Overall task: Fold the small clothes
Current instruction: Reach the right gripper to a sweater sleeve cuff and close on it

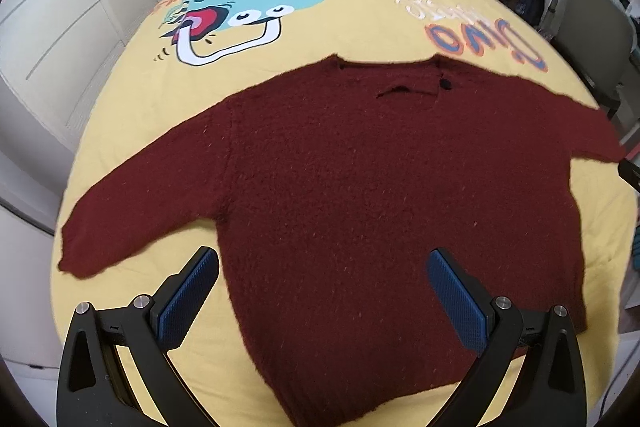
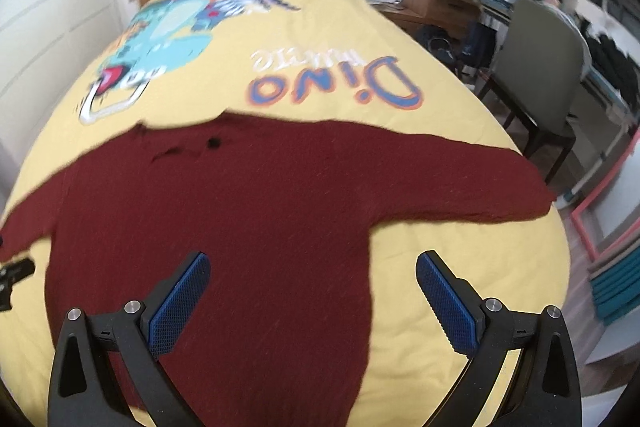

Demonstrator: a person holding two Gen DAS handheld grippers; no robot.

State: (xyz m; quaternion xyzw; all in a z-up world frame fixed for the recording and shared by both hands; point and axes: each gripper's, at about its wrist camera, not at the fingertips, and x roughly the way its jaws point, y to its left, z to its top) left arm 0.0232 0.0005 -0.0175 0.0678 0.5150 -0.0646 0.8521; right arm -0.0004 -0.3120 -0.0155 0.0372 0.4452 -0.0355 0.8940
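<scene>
Both tongs, left [image 1: 322,301] and right [image 2: 312,301], are held wide open, empty, above the fuzzy dark-red knitted sweater [image 1: 380,195] spread flat on the yellow bed cover [image 1: 360,27]; folding is not begun, so a sleeve should be gripped next.

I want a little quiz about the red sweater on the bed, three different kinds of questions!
1. True or false: the red sweater lies spread flat with both sleeves out.
2. The left hand-held gripper is: A open, B shut on cloth.
3. What colour is the bedspread?

Key: 1 true; 2 A; 3 yellow, with a dinosaur print. The right hand-held gripper is open too.
</scene>
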